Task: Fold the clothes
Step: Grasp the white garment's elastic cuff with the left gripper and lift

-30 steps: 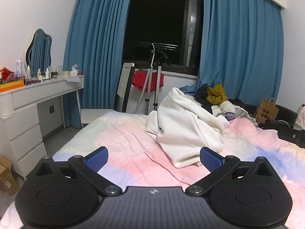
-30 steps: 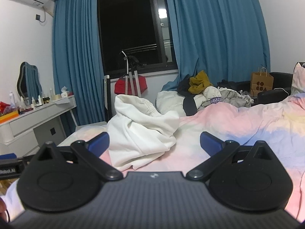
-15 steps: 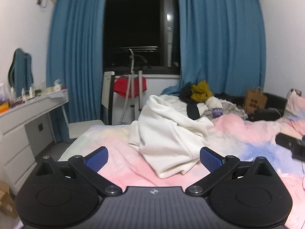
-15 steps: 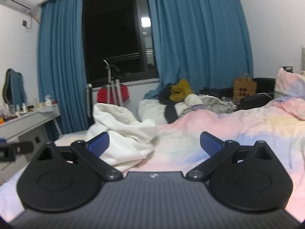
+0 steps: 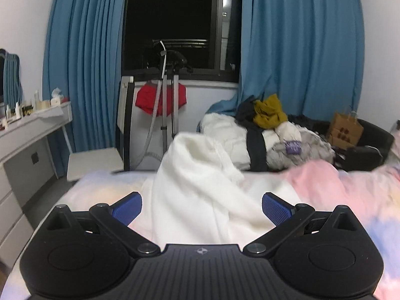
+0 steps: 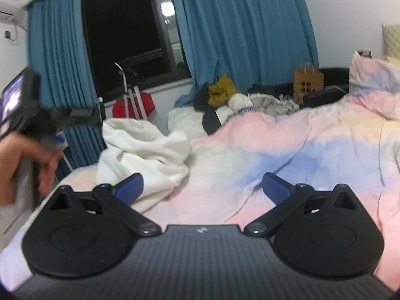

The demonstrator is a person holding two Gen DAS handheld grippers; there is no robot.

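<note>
1. Bed (image 6: 312, 150): pastel pink/blue/yellow cover, soft and rumpled. It gives under pressure, so you get no firm surface to press folds against.
2. White garment (image 5: 200, 195): crumpled heap near the bed's foot edge, on the window side. It looks like thick, soft fleece or sweatshirt fabric: light, limp, not slippery, nothing fragile. It'll sag and drape when you lift it. In the right wrist view it's the same heap (image 6: 145, 150), off to the left of that gripper.
3. Where to grab: pinch a hem or a shoulder/cuff edge, one layer only, one corner per gripper, then spread it flat. A gathered band shows at the top of the heap in the right view; probably a waistband or hem, can't tell which.
4. Left gripper (image 5: 201, 208): jaws spread wide, holding nothing, aimed right at the heap with white fabric between the blue pads, not pinched.
5. Right gripper (image 6: 202, 187): jaws wide apart too, empty, over bare cover beside the heap.
6. Hard to see: garment type, sleeves and collar are buried in the folds. The near edge is cut off by the left gripper's body. Both views are motion-blurred.
</note>
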